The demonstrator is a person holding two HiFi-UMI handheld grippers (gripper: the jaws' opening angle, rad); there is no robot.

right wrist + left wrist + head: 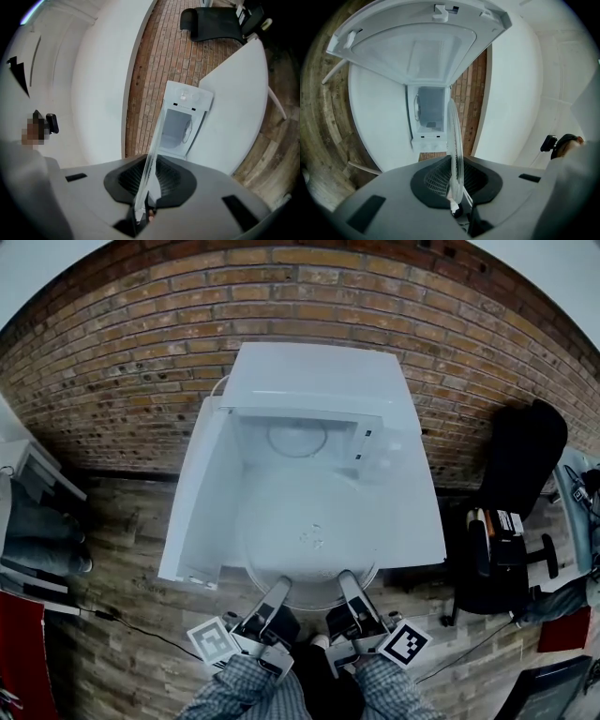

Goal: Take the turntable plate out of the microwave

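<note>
Turntable plate (305, 535) sits level outside the microwave (314, 390), above the table's (417, 521) front edge, left gripper (279, 589) and right gripper (345, 581) each clamped on its near rim, likely to keep the glass balanced.

It looked like an office or a work room. There was a brick wall (141, 352), a wooden floor (122, 521), a black office chair (516, 465), and a white table (414, 514) with a microwave (314, 376) on it.

Turntable plate (305, 535) is before the microwave (319, 371), above the table (419, 517).
</note>
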